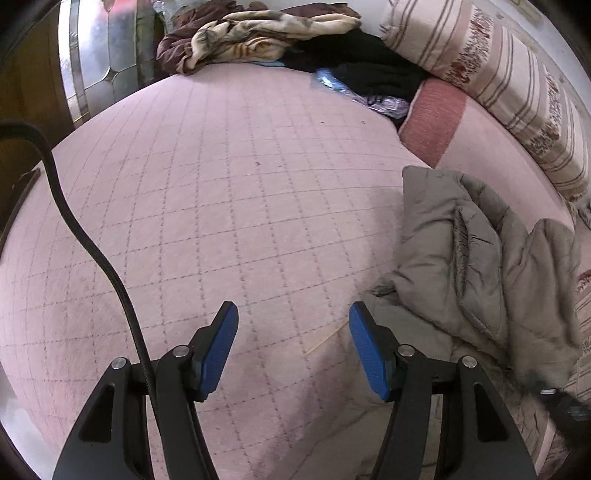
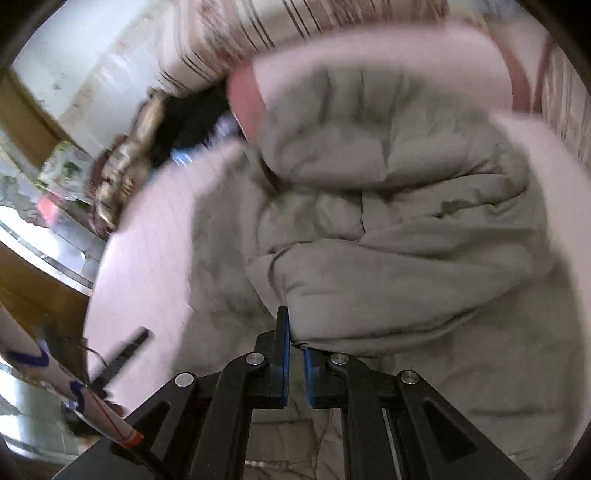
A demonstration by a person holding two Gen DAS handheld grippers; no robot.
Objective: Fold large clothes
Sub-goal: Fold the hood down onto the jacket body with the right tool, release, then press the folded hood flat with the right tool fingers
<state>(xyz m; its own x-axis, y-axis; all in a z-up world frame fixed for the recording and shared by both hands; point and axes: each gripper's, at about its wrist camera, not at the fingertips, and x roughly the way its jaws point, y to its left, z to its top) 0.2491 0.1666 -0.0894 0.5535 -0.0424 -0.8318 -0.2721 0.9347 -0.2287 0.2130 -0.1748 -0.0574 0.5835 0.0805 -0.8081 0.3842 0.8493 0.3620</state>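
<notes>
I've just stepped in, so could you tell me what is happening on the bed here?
A person is folding a grey padded coat on a pink bed with two handheld grippers. The right gripper is shut on a fold of the coat. The left gripper is open over bare bedding, holding nothing.

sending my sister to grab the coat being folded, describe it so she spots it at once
On the pink quilted bed, look to the side by the striped cushion. The grey-beige puffy coat lies there bunched up, far paler and puffier than the brown-and-cream blanket and black clothes heaped at the far end.
</notes>
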